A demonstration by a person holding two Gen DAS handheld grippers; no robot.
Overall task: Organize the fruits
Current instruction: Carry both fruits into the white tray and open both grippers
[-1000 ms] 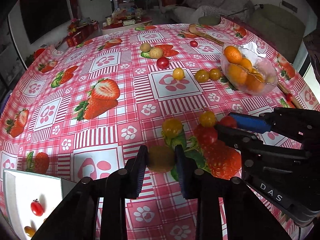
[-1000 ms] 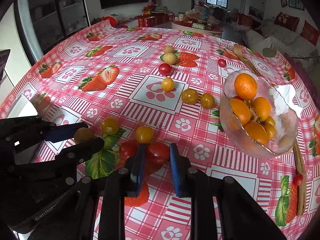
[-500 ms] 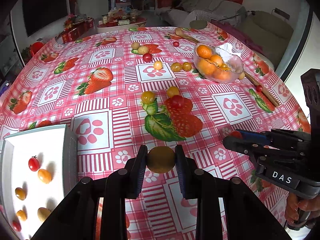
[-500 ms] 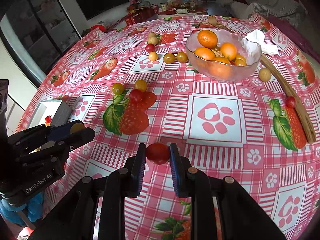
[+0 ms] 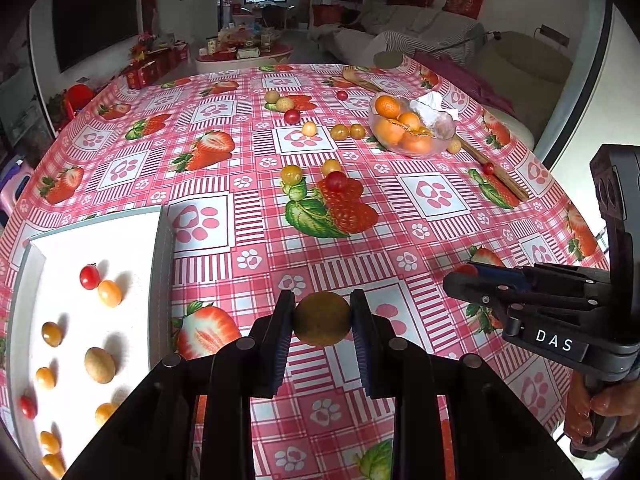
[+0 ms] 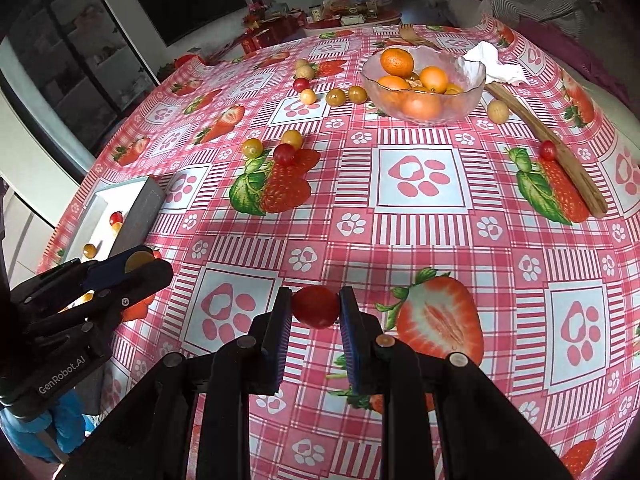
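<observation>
Both grippers have pulled further back from the loose fruit at the middle of the table, and more of the white tray has come into the left wrist view than half a second ago.

The left gripper point(image 5: 322, 319) has its jaws closed narrow on a brown-green kiwi point(image 5: 322, 319), held above the pink checked tablecloth point(image 5: 432, 220). The white tray point(image 5: 160, 264) lies at about 9 o'clock from it, near the table edge, with a red tomato point(image 5: 89, 277), several yellow tomatoes and another brown fruit point(image 5: 99, 365) spread apart inside.

The right gripper point(image 6: 315, 306) has its jaws closed narrow on a red tomato point(image 6: 315, 306), also off the cloth. In the left wrist view it shows at 3 o'clock, level with the kiwi.

Far ahead at 12 o'clock, two yellow tomatoes and a red one point(image 5: 335, 181) sit close together by a printed strawberry. At about 1 o'clock stands a glass bowl point(image 5: 440, 142) of oranges, with a wooden spoon point(image 6: 560, 160) just beside it.
</observation>
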